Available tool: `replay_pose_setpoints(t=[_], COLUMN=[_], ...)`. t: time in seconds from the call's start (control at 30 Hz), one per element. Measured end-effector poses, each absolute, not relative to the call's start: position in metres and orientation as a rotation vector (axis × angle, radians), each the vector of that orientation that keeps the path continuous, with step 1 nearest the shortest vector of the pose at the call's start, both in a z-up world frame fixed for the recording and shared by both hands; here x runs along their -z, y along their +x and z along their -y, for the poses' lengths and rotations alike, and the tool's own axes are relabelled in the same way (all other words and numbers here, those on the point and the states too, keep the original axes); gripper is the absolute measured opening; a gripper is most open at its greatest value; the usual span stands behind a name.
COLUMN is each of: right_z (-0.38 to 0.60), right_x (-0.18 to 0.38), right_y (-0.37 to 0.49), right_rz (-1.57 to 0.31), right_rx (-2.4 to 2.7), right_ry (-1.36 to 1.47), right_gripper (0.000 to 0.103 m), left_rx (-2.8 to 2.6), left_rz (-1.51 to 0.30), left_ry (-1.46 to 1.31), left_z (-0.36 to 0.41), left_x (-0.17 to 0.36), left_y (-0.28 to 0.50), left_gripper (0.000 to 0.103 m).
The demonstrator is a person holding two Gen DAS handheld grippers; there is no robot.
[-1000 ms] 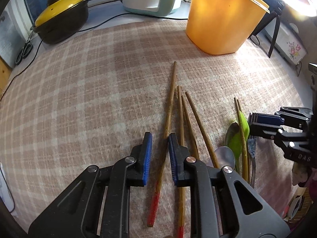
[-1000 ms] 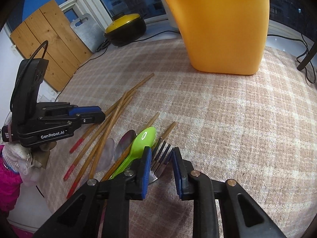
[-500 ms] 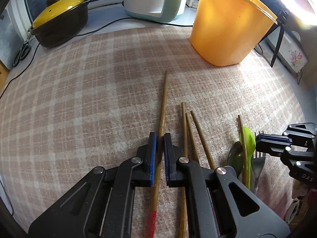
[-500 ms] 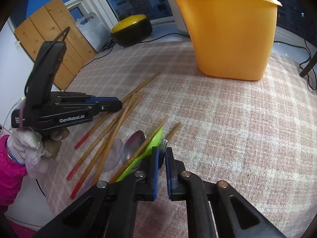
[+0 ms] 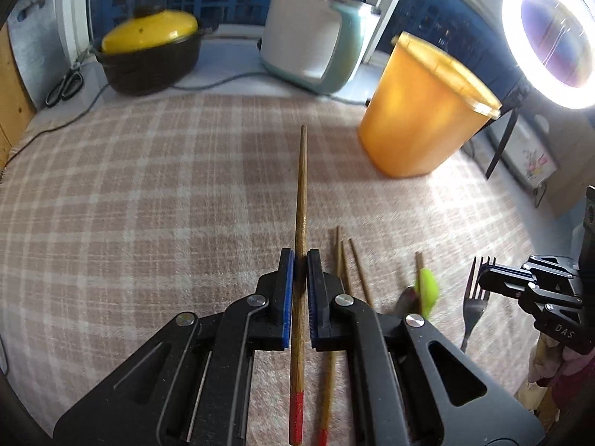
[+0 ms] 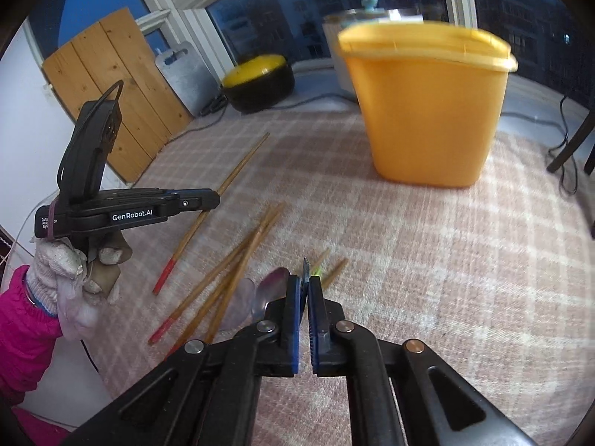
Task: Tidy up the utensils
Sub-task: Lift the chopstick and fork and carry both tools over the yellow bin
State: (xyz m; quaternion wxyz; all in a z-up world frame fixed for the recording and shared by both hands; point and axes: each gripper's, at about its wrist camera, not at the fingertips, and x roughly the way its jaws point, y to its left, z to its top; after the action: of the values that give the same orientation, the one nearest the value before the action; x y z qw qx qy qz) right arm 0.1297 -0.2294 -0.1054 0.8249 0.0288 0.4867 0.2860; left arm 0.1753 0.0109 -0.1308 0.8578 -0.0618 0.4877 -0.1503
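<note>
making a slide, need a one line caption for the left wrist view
Left gripper shut on a red-tipped chopstick, orange bin ahead on the plaid cloth.

Open plaid tabletop ahead, clutter low and to the sides

I see bare tabletop (image 5: 148, 204) between my claws and the orange bin (image 5: 420, 119), which blocks the far right; loose chopsticks (image 6: 238, 260) lie below between the claws, and the black pot (image 5: 148, 59), a pale appliance (image 5: 312, 41) and the ring light (image 5: 550, 37) crowd the far edge.
</note>
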Motion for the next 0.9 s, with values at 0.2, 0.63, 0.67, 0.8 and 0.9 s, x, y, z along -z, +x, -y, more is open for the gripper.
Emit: replay_pose_setpoints(t=[0.2,0.63,0.67,0.8,0.9], right_z=[0.236,0.246,0.247,0.254,0.26], right_x=[0.078,0.031,0.029,0.02,0.011], right_y=[0.127,0.124,0.124,0.128,0.13], right_rz=[-0.977,-0.868,-0.861,-0.835,-0.815], right_rx=[-0.599,-0.554,-0.549,-0.523,-0.503], right_ry=[0.054,-0.006,-0.007,-0.009,-0.006], right_gripper=[0.0,0.0,0.0,0.0,0.0], left_rx=[0.334,0.405,0.409,0.428,0.443], left_rz=[-0.954,-0.813,-0.806,-0.778,-0.757], left_ry=[-0.167,-0.2,-0.201,-0.211,-0.229], left_z=[-0.014,0.004,0.007,0.015,0.02], left_x=[0.104,0.048,0.046,0.039,0.032], left_y=[0.165,0.164,0.165,0.169,0.175], left_gripper=[0.004,0.004,0.004,0.004,0.004])
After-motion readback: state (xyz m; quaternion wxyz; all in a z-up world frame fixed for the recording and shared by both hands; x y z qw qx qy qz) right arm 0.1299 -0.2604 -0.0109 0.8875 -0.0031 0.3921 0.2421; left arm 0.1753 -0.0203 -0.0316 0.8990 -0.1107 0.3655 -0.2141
